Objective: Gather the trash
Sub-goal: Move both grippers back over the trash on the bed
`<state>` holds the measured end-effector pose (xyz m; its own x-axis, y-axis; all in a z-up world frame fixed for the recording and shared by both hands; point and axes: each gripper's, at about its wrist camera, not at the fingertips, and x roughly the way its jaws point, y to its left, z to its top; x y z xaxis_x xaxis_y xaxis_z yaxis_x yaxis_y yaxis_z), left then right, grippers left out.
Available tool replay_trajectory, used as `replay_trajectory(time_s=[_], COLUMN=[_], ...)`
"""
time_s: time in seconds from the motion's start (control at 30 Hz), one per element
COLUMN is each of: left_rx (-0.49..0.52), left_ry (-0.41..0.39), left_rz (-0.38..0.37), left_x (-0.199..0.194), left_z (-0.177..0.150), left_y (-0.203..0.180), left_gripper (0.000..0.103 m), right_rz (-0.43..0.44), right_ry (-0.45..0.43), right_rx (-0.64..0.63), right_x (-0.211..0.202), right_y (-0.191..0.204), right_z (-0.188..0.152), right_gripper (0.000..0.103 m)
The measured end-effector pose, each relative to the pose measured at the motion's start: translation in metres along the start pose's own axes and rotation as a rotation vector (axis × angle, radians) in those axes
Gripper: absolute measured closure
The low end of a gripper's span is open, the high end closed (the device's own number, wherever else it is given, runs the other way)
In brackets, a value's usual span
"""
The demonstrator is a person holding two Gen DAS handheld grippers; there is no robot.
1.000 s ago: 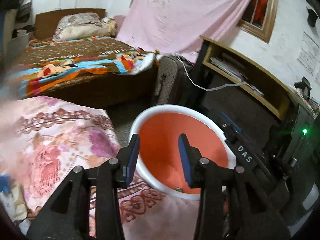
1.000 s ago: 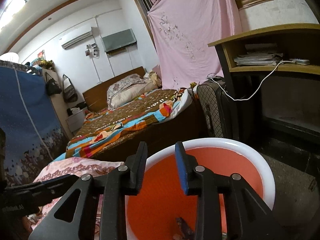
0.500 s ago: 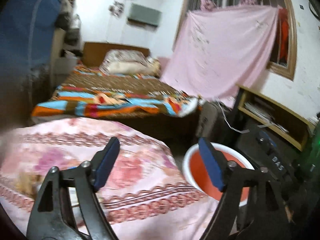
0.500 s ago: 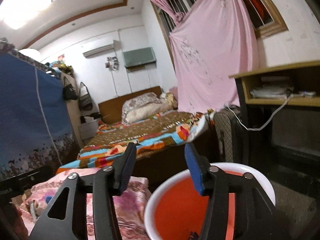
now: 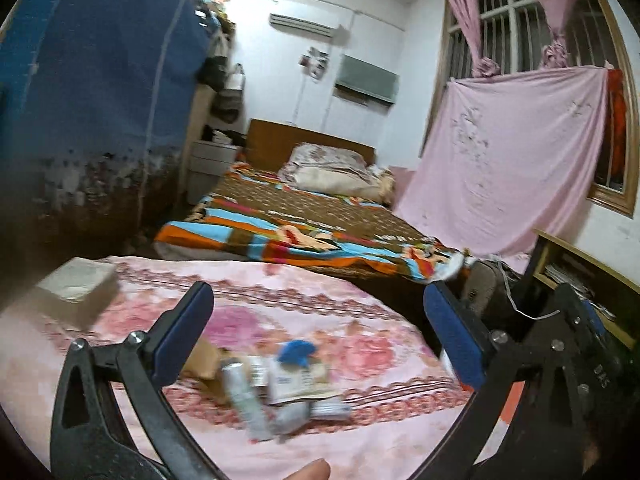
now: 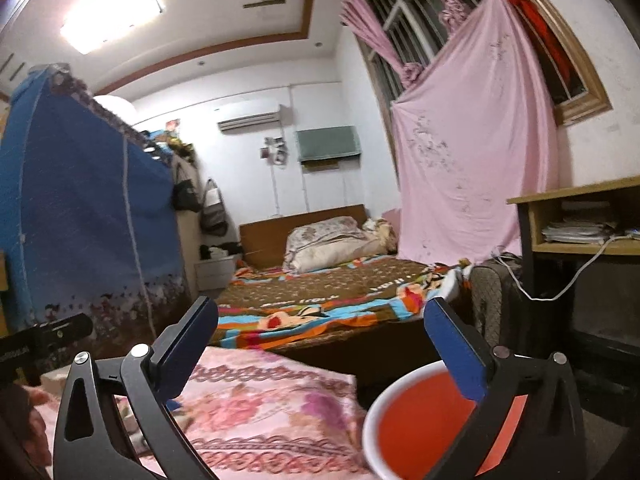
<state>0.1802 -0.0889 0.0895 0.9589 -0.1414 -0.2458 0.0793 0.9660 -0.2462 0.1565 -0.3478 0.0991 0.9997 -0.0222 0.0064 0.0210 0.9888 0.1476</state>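
The left hand-held gripper (image 5: pixel 318 332) is spread wide and empty, with the blurred trash pile (image 5: pixel 276 380) lying on the pink floral bedspread (image 5: pixel 280 304) just beyond and between its fingers. The right hand-held gripper (image 6: pixel 320 344) is also spread, above the orange bin (image 6: pixel 416 420) beside that bed.

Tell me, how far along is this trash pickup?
Done so far: unclear, since the visible part of the orange bin shows only bare orange. In hand: nothing; the left tool and right tool both gape open. Left: a blurry pile of wrappers and a blue scrap on the pink floral sheet.
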Motion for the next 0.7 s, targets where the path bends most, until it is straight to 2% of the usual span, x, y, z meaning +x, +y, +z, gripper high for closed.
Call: replay_trajectory(time_s=[0.2, 0.4, 0.7], left_rx=[0.018, 0.044, 0.058], left_ry=[-0.047, -0.075, -0.076], left_rz=[0.084, 0.144, 0.174], left_x=[-0.023, -0.040, -0.051], left_z=[-0.004, -0.010, -0.017], left_y=[0.036, 0.064, 0.089], left_gripper=[0.011, 0.011, 0.011], right_rz=[0.072, 0.149, 0.261], right_ry=[-0.016, 0.012, 0.080], right_rx=[-0.040, -0.073, -0.137], right_x=[-0.008, -0.009, -0.006], right_y=[0.033, 0.066, 0.109], right_z=[-0.008, -0.018, -0.036], right_gripper=[0.000, 0.000, 0.000])
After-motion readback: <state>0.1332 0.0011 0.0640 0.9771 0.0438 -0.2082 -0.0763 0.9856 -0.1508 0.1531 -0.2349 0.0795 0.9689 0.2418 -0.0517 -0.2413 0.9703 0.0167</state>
